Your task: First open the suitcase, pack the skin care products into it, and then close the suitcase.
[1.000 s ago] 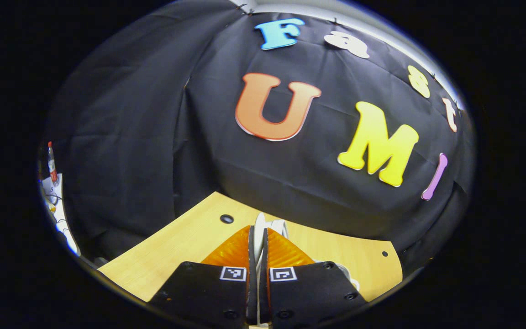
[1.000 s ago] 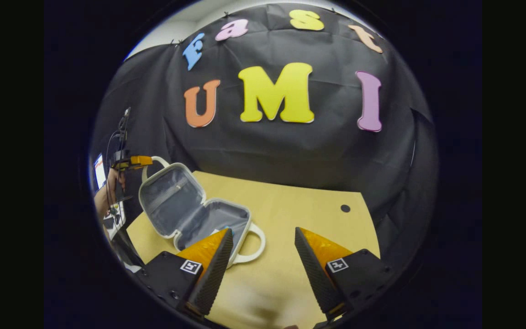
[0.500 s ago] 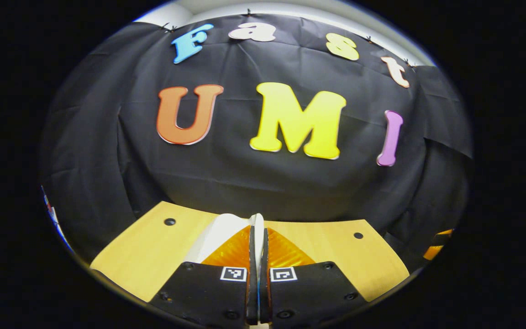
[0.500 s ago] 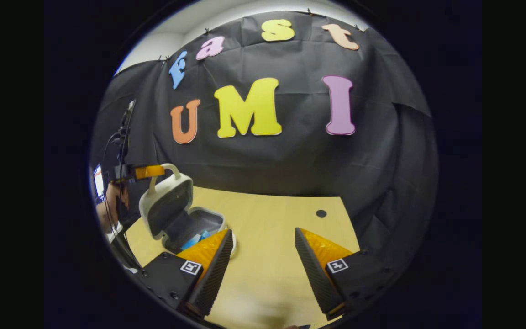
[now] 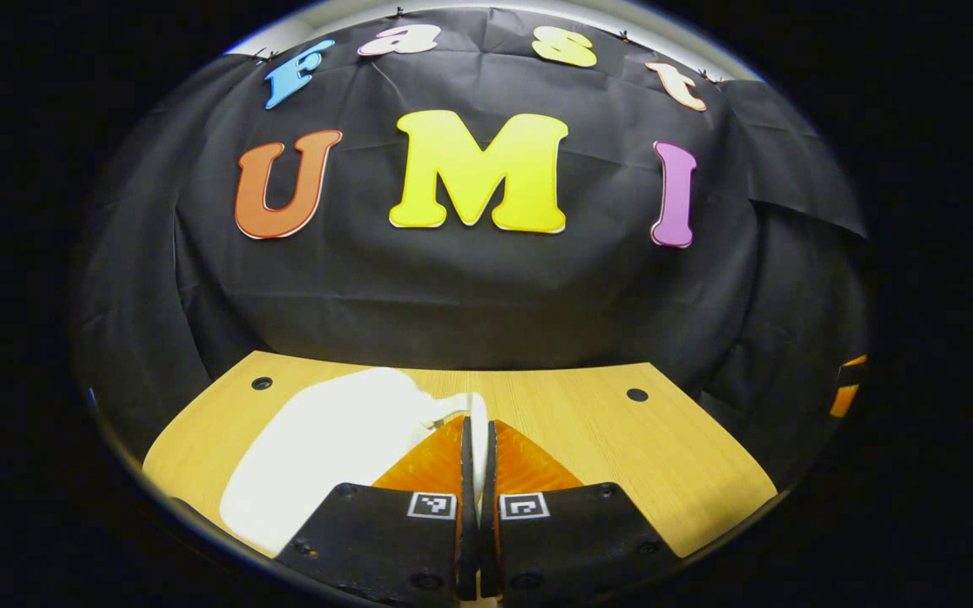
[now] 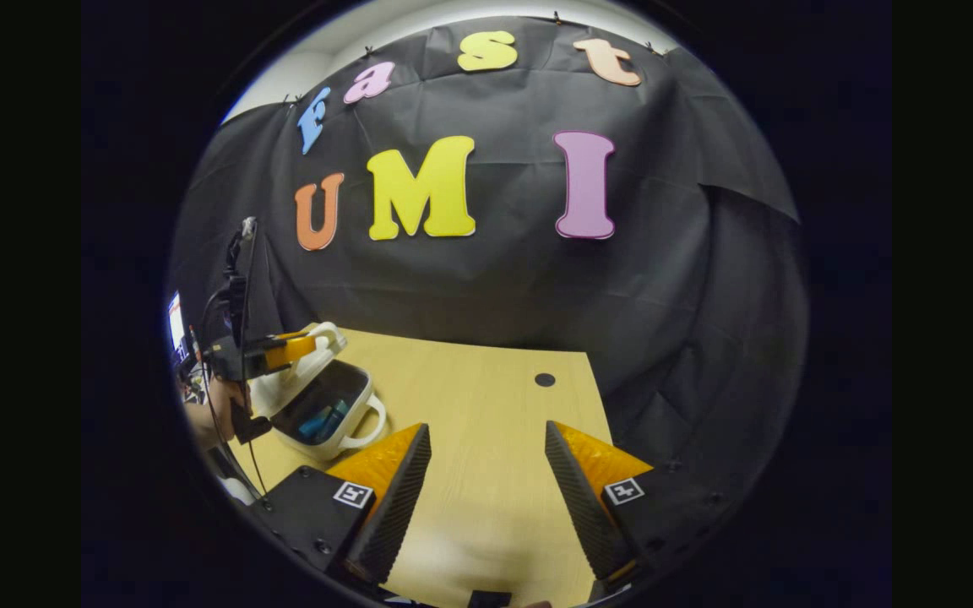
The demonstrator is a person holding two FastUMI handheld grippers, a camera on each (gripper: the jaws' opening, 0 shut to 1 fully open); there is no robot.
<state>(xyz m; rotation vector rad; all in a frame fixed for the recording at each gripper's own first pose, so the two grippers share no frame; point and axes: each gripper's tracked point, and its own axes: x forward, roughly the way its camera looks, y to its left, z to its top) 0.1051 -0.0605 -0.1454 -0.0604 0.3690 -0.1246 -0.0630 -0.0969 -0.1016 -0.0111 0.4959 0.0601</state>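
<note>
The white suitcase [image 6: 317,414] lies at the table's left in the right gripper view, its lid tilted low over the base with a gap still showing. A blue skin care item [image 6: 324,420] lies inside. My left gripper [image 5: 476,422] is shut on the lid's white handle [image 5: 478,414], and the lid's white shell [image 5: 326,452] spreads to its left. The right gripper view shows that same left gripper [image 6: 288,349] on the handle, held by a hand [image 6: 203,418]. My right gripper [image 6: 486,460] hovers open over bare table, right of the suitcase, holding nothing.
The wooden table [image 6: 486,405] has small dark holes [image 5: 637,394] near its far edge, which meets the black cloth wall. An orange part of the right gripper [image 5: 845,388] shows at the far right of the left gripper view.
The left gripper has swung the lid by its handle from wide open down to nearly over the base. The right gripper stayed open and its view drifted right, away from the suitcase.
</note>
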